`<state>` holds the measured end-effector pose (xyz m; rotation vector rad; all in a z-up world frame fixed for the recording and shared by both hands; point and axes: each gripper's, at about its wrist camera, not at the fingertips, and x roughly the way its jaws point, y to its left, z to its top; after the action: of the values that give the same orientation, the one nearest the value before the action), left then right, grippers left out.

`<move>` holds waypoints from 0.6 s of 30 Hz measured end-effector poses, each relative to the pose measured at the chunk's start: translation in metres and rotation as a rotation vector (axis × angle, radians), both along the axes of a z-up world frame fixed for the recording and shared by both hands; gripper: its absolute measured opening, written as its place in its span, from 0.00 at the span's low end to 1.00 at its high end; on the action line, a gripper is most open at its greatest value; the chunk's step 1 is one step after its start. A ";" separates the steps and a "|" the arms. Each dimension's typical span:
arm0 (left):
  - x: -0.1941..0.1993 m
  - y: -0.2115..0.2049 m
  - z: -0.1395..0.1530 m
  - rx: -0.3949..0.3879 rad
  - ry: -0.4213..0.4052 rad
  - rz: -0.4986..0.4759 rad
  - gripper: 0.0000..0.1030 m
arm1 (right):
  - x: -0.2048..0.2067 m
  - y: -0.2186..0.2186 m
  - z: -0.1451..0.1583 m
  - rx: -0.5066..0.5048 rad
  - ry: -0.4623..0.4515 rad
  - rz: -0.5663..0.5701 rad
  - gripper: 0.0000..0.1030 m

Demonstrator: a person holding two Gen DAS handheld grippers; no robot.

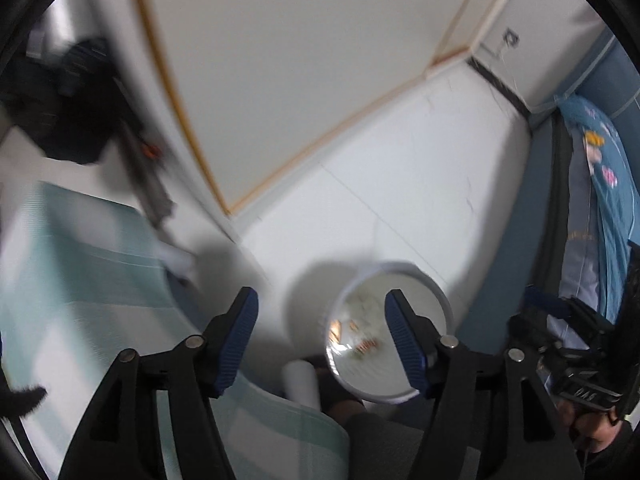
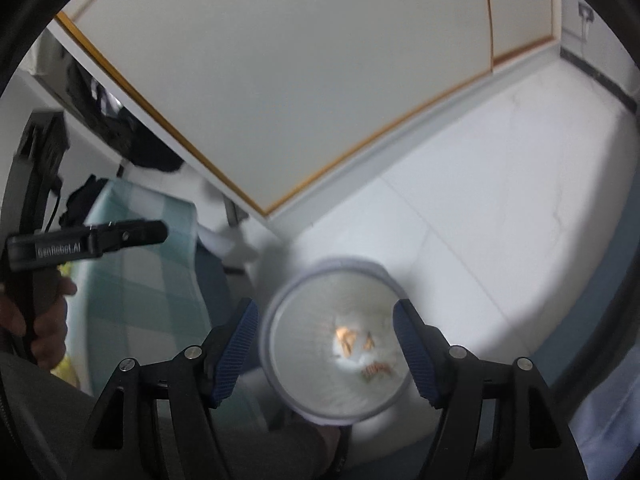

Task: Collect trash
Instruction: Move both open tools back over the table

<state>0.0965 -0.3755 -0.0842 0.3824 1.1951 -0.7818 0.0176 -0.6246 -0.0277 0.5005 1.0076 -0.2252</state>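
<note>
Both views are blurred. A round white plastic bin (image 2: 336,344) with a smooth rim stands on the glossy white tiled floor (image 2: 500,208), just beside a bed with a pale green checked cover (image 2: 132,276); small orange and pale scraps (image 2: 360,348) lie in its bottom. The left hand-held gripper (image 1: 322,344) and the right hand-held gripper (image 2: 326,346), each with ribbed blue pads (image 2: 234,350), hang above it, jaws spread wide, holding nothing.
</note>
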 end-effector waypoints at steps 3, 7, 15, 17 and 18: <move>-0.002 0.024 0.021 -0.024 -0.081 0.077 0.75 | 0.001 0.008 0.029 -0.043 -0.052 0.006 0.73; -0.009 0.063 0.057 -0.069 -0.190 0.144 0.76 | 0.011 0.032 0.075 -0.096 -0.176 0.030 0.75; -0.005 0.159 0.099 -0.182 -0.259 0.368 0.85 | 0.026 0.100 0.158 -0.211 -0.390 0.151 0.83; -0.006 0.186 0.110 -0.199 -0.294 0.421 0.85 | 0.027 0.125 0.178 -0.253 -0.457 0.190 0.89; -0.008 0.193 0.117 -0.203 -0.311 0.437 0.86 | 0.028 0.140 0.189 -0.273 -0.494 0.215 0.91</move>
<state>0.0887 -0.1828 0.0326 0.0634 0.8546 -0.4368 0.0453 -0.4848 0.1612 0.1792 0.5293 -0.0392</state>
